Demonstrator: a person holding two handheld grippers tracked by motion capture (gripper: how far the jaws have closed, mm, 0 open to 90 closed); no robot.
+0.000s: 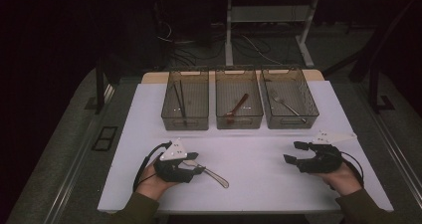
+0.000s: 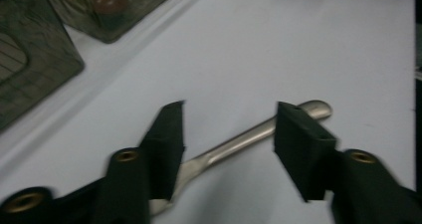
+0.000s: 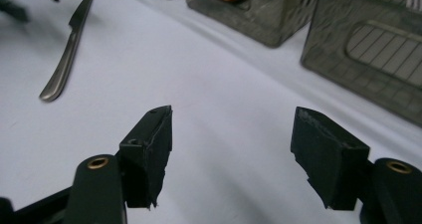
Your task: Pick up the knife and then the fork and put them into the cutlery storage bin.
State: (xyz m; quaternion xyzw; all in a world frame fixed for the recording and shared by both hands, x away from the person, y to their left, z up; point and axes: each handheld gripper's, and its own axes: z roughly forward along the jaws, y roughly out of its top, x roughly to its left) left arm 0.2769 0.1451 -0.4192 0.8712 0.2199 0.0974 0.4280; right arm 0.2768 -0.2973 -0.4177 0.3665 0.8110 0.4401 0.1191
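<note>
Counts: 3 bins (image 1: 185, 100) (image 1: 239, 99) (image 1: 289, 98) in a row at the back of 1 bench (image 1: 259, 159). 1 utensil per bin: dark one in the left bin, 1 brown spoon (image 1: 236, 108) in the middle, 1 fork (image 1: 286, 104) in the right. 1 metal utensil (image 1: 211, 173) loose on the bench. 2 tongs: left (image 1: 195, 163), right (image 1: 293, 152).

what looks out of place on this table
One metal utensil lies loose on the white table, between the jaws of the left hand-held gripper, while the other cutlery sits in the three bins. Nothing looks spilled or damaged.
</note>
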